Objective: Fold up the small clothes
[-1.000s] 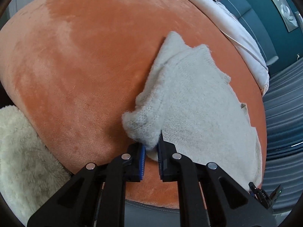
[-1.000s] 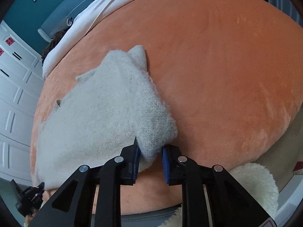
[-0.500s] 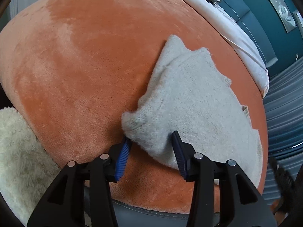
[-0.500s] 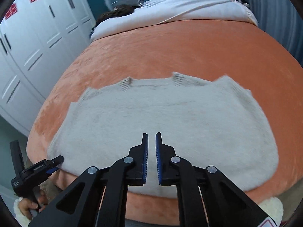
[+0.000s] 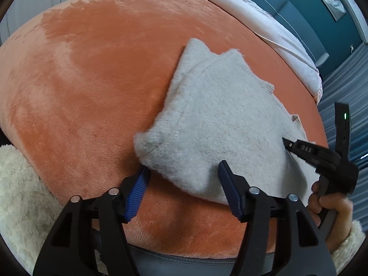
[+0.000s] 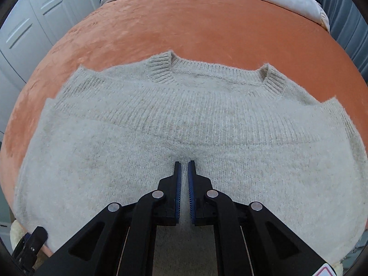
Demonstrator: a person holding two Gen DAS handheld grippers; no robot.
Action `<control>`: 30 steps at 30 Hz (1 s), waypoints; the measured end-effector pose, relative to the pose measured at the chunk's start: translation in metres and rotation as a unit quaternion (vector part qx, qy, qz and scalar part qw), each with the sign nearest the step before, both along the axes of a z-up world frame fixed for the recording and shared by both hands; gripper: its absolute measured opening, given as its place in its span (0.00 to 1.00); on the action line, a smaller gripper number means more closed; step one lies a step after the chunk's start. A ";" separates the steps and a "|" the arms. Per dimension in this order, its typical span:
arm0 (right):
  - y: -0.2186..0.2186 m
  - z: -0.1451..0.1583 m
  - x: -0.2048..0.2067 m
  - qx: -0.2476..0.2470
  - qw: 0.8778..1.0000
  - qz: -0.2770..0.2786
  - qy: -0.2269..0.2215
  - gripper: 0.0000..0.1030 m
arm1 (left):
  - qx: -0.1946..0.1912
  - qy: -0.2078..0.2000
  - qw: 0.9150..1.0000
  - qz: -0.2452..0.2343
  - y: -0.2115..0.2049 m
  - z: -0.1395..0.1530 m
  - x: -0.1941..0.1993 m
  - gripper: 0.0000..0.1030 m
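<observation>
A cream knitted sweater (image 6: 184, 124) lies flat on an orange plush cover (image 6: 207, 30), both sleeves folded in over the body, ribbed cuffs near the far edge. In the left wrist view the sweater (image 5: 218, 119) lies ahead, its folded near corner just beyond my left gripper (image 5: 184, 174). The left gripper is open and empty, its jaws standing on either side of that corner. My right gripper (image 6: 184, 164) is shut and empty, its tips low over the sweater's middle. It also shows at the right of the left wrist view (image 5: 299, 147), over the sweater's far side.
A white fluffy blanket (image 5: 20, 197) lies at the near left of the orange cover (image 5: 92, 80). White bedding (image 5: 264, 23) lies along the cover's far edge. White cabinet doors (image 6: 34, 23) stand at the left. A grey edge (image 5: 184, 260) runs below the cover.
Both grippers have let go of the sleeve folds. The left has opened wide and drawn back slightly. The right has shut and moved to the sweater's middle, close over the knit.
</observation>
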State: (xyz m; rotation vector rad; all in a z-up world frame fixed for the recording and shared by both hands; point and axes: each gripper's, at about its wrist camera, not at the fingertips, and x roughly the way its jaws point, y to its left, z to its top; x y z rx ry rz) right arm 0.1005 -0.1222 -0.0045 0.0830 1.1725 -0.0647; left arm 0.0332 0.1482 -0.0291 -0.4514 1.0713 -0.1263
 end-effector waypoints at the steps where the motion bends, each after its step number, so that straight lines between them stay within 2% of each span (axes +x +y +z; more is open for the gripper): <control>1: 0.000 0.007 -0.001 0.001 1.000 0.001 -0.001 0.07 | -0.001 -0.003 1.000 -0.002 -0.002 0.001 0.000 0.63; 5: -0.016 0.026 -0.009 0.045 0.999 -0.021 -0.021 0.08 | -0.028 -0.005 1.000 0.006 0.001 0.000 0.002 0.70; 9: -0.032 -0.001 0.004 0.069 0.997 -0.037 0.012 0.03 | -0.075 -0.006 0.997 0.032 0.006 -0.004 0.008 0.84; 13: -0.036 -0.011 0.010 0.087 0.995 -0.038 0.005 0.01 | -0.077 -0.009 0.996 0.046 0.003 -0.004 0.019 0.84; 14: -0.036 -0.012 0.010 0.086 0.996 -0.034 0.003 0.01 | -0.074 -0.010 0.996 0.047 0.001 -0.003 0.021 0.74; 15: -0.034 -0.013 0.011 0.084 0.996 -0.030 0.001 0.01 | -0.067 -0.009 0.997 0.047 -0.001 -0.002 0.025 0.55; 16: -0.033 -0.014 0.013 0.084 0.996 -0.026 -0.002 0.01 | -0.065 -0.005 0.997 0.041 -0.004 -0.001 0.029 0.43; 17: -0.034 -0.014 0.013 0.089 0.996 -0.023 -0.004 0.01 | -0.074 -0.001 0.997 0.029 -0.007 0.000 0.034 0.20; 19: -0.040 -0.011 0.009 0.116 0.993 -0.023 -0.012 0.01 | -0.065 -0.019 0.997 0.024 -0.015 0.018 0.034 0.17; 21: -0.052 -0.001 0.000 0.150 0.988 -0.034 -0.024 0.02 | -0.040 -0.062 0.997 0.001 -0.033 0.051 0.030 0.15; 23: -0.071 0.016 -0.022 0.177 0.982 -0.052 -0.051 0.13 | -0.027 -0.103 0.994 -0.034 -0.059 0.090 0.026 0.14; 24: -0.081 0.024 -0.035 0.181 0.980 -0.058 -0.065 0.14 | -0.024 -0.120 0.991 -0.052 -0.073 0.107 0.023 0.14; 27: -0.119 0.041 -0.081 0.195 0.973 -0.082 -0.095 0.18 | -0.010 -0.178 0.976 -0.124 -0.134 0.156 0.008 0.14; 30: -0.167 0.046 -0.133 0.200 0.965 -0.127 -0.110 0.19 | -0.015 -0.198 0.960 -0.197 -0.196 0.172 -0.008 0.14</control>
